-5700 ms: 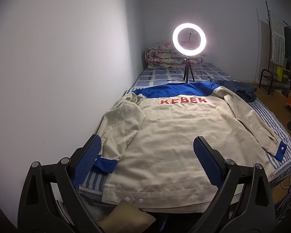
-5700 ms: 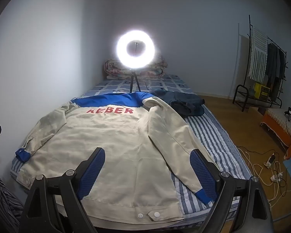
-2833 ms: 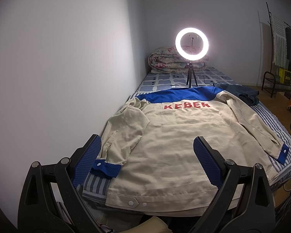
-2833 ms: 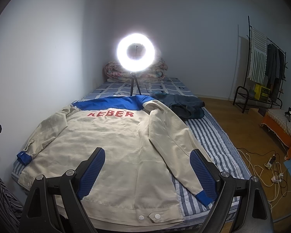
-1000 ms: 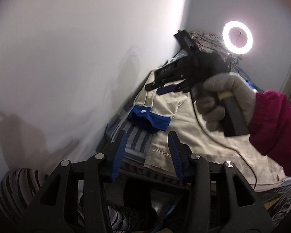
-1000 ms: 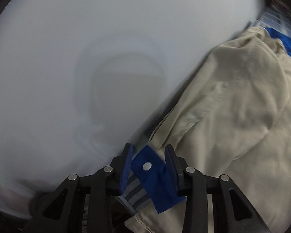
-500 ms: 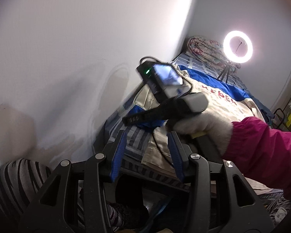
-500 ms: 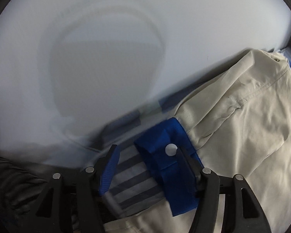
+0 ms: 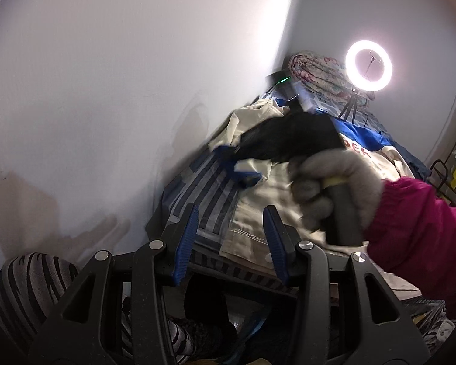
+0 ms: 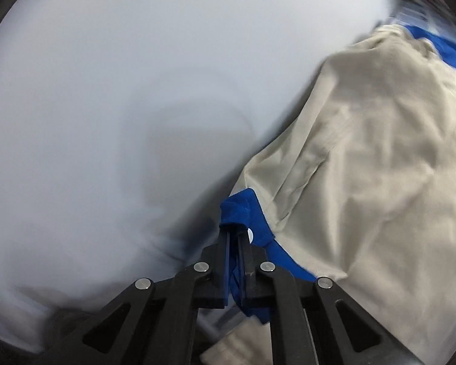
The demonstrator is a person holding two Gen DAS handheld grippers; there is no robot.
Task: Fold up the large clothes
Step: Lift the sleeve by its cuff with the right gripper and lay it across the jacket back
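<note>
A cream jacket [image 9: 276,188] with a blue yoke and blue cuffs lies back-up on the striped bed [image 9: 203,188]. My right gripper [image 10: 234,232] is shut on the blue cuff [image 10: 243,210] of the left sleeve and holds it lifted; the cream sleeve [image 10: 364,158] hangs from it. In the left wrist view the right gripper [image 9: 237,155], blurred, holds that cuff [image 9: 244,173] above the bed, with a gloved hand [image 9: 334,182] on its handle. My left gripper [image 9: 229,237] is open and empty, over the bed's near left corner by the jacket's hem [image 9: 246,237].
A white wall [image 9: 106,91] runs close along the bed's left side. A lit ring light [image 9: 368,65] on a tripod and a rolled quilt [image 9: 319,70] stand at the bed's far end. A striped trouser leg [image 9: 30,283] is below left. A clothes rack [image 9: 453,176] is at the right.
My right gripper has closed on the blue cuff and lifted it off the bed. My left gripper has stayed open near the bed's corner.
</note>
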